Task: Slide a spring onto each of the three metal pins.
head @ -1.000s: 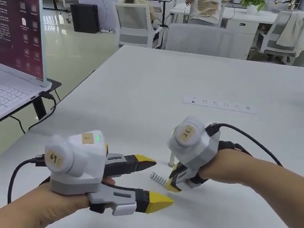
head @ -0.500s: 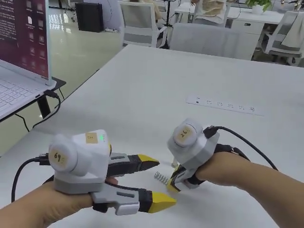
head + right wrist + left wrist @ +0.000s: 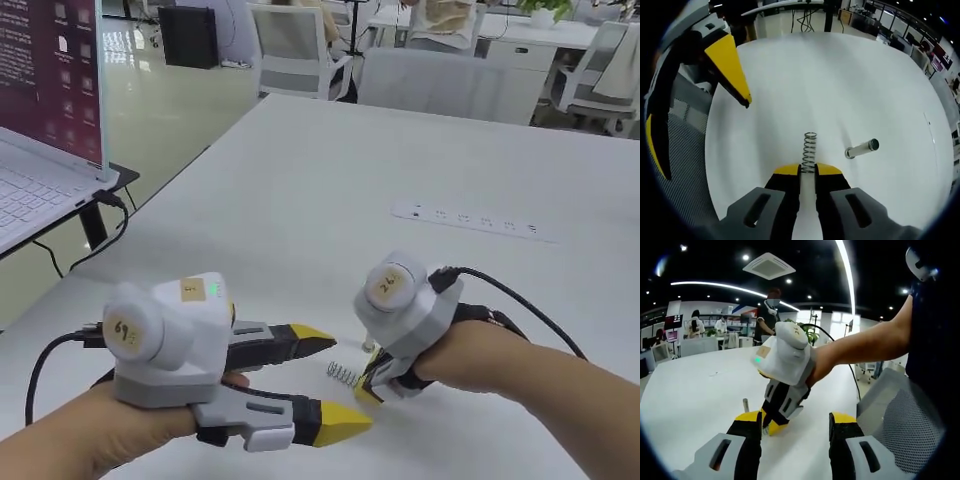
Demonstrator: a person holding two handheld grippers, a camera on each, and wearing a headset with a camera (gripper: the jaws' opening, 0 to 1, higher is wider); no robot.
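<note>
Status: pinching one end of the spring (image 3: 809,150) in the right gripper (image 3: 808,169), jaws clamped down on it, with the rest of the coil poking forward low over the table (image 3: 840,75). Not on a pin yet.

Seeing one metal pin (image 3: 861,148), upright on the table, bare, near the spring's free end but off to one side and not touching. Cannot tell the status of the other two pins, so no claim on those.

Holding the left gripper (image 3: 796,419) wide open and empty, hovering close to the right one, tips aimed toward it.

Judging progress: early in one insertion. Spring in hand but not lined up with the pin. Zero springs confirmed seated.

Left for this one, by my read:
- bring the open end of the coil over the pin top
- match the coil axis to the pin
- slide down and let go

Then repeat for the remaining pins.

Possible snag: gripping at the very end of the coil, so expect flex if it meets the pin off-centre.
</note>
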